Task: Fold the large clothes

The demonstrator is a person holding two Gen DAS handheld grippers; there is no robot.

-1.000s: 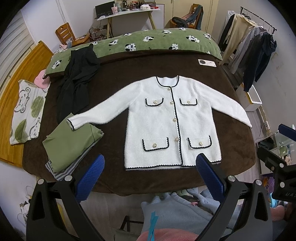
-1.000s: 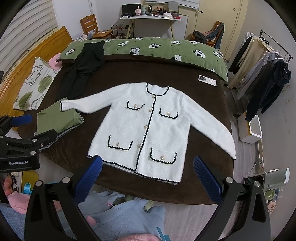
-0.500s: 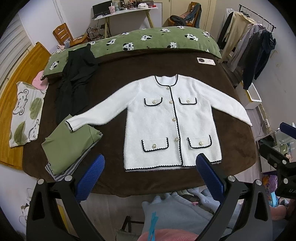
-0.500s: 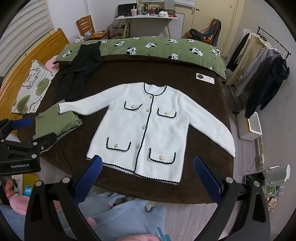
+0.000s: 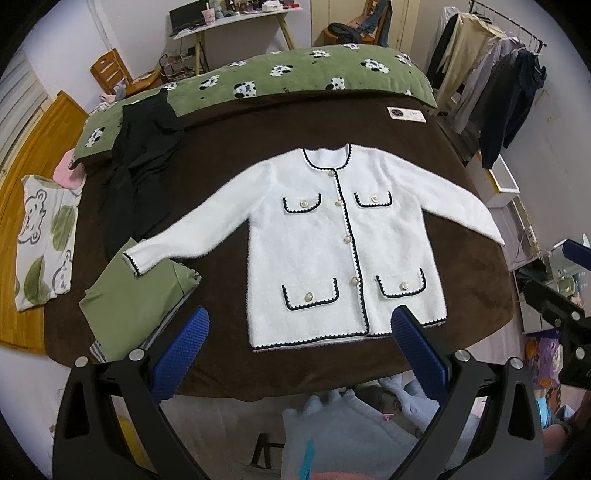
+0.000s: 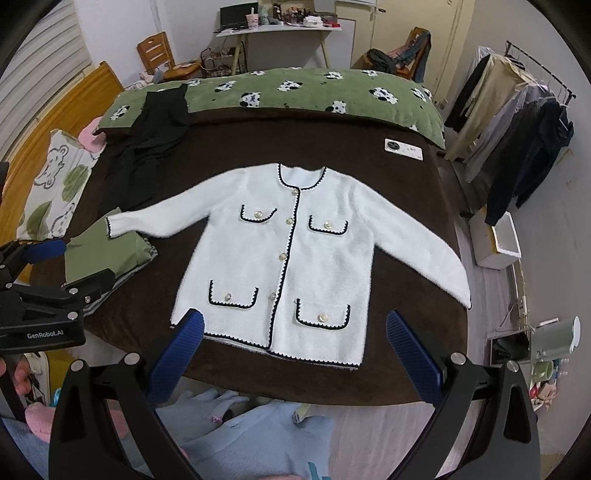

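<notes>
Bare brown blanket (image 5: 229, 155) rings the white cardigan (image 5: 314, 251), leaving free passage at hem and collar. Its left cuff lies on a folded green garment (image 5: 129, 302), seemingly touching; a black garment (image 5: 144, 166) crowds that side.

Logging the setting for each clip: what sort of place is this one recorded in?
Most likely a lived-in bedroom. A white cardigan lies spread on a bed with a panda-print quilt; a clothes rack stands beside it and a cluttered desk behind.

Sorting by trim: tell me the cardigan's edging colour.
Black scalloped trim on the white cardigan; clearest in the left wrist view.
</notes>
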